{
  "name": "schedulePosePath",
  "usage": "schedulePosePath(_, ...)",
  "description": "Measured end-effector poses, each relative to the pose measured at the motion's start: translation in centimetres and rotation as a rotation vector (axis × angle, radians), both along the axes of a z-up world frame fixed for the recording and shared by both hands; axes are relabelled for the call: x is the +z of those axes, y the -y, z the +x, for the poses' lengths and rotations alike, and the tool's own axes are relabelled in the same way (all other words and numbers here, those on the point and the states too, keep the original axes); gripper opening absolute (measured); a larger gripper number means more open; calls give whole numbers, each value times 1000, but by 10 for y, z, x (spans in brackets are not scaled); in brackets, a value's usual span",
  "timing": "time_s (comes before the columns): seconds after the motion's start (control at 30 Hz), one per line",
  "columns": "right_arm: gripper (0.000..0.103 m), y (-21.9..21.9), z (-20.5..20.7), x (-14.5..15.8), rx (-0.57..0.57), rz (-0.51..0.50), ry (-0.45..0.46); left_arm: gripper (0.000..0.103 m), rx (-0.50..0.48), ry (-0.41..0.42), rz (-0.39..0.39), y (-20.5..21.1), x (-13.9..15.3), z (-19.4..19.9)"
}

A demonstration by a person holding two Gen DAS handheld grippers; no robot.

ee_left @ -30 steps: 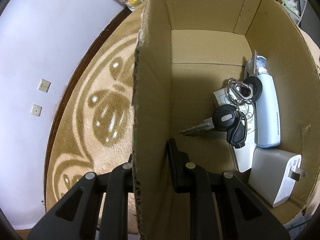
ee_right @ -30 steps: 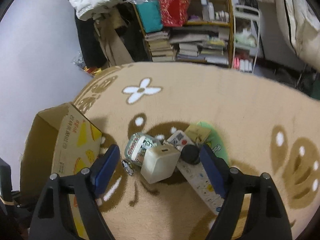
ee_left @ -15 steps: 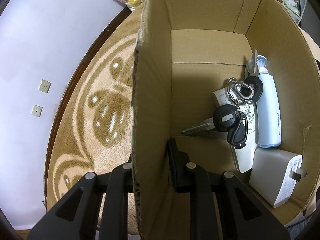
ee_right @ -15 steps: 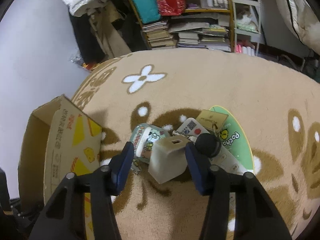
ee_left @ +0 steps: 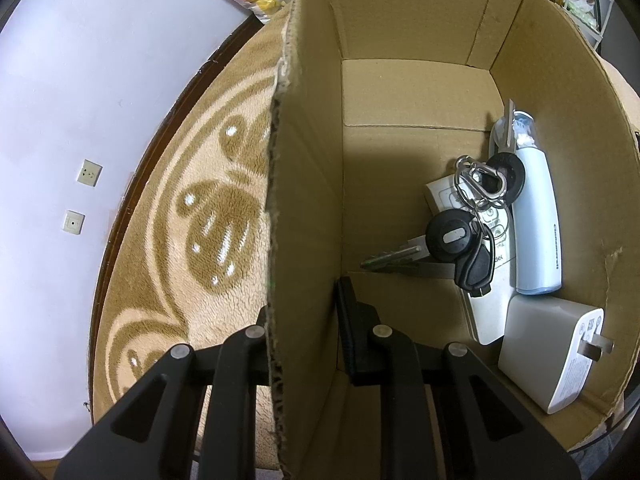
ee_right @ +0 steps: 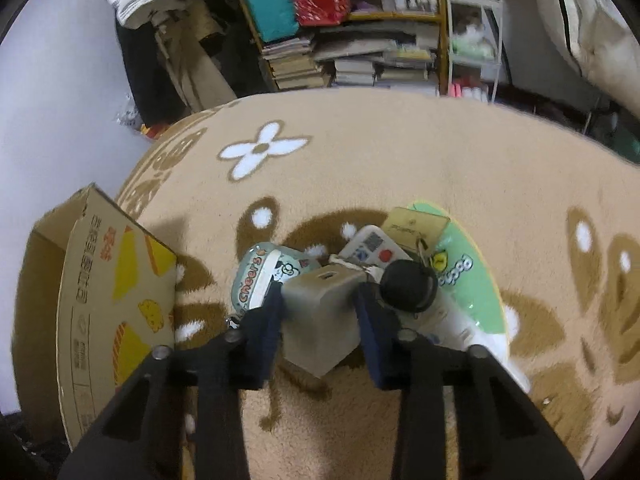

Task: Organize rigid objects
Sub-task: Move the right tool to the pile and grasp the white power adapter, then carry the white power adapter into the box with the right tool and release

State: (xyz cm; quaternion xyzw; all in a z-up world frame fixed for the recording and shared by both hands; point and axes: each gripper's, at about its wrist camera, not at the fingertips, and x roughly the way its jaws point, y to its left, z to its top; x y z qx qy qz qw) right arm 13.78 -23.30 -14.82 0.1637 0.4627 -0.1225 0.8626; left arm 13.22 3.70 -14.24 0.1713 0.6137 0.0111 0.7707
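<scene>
We grip the charger block in our right gripper (left gripper clamps the cardboard box wall), next lifting it leftward into the box.

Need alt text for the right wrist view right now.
The right tool grips a white charger block just above a beige patterned rug, beside a small pile of objects. An open cardboard box sits left; cluttered shelves behind.
</scene>
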Motion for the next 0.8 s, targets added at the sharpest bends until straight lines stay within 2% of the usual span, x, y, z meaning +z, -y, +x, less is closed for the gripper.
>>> schedulePosePath(0.17, 27, 0, -1, 6, 1, -29, 14, 19, -1, 0, 0, -1, 1, 0)
schedulePosePath(0.33, 26, 3, -6, 21, -20, -61, 62, 19, -1, 0, 0, -1, 1, 0)
schedulePosePath(0.53, 26, 5, -10, 45, -19, -20, 149, 19, -2, 0, 3, -1, 1, -1)
schedulePosePath(0.8, 26, -16, -1, 73, 69, -31, 235, 19, -1, -2, 7, 1, 0, 0)
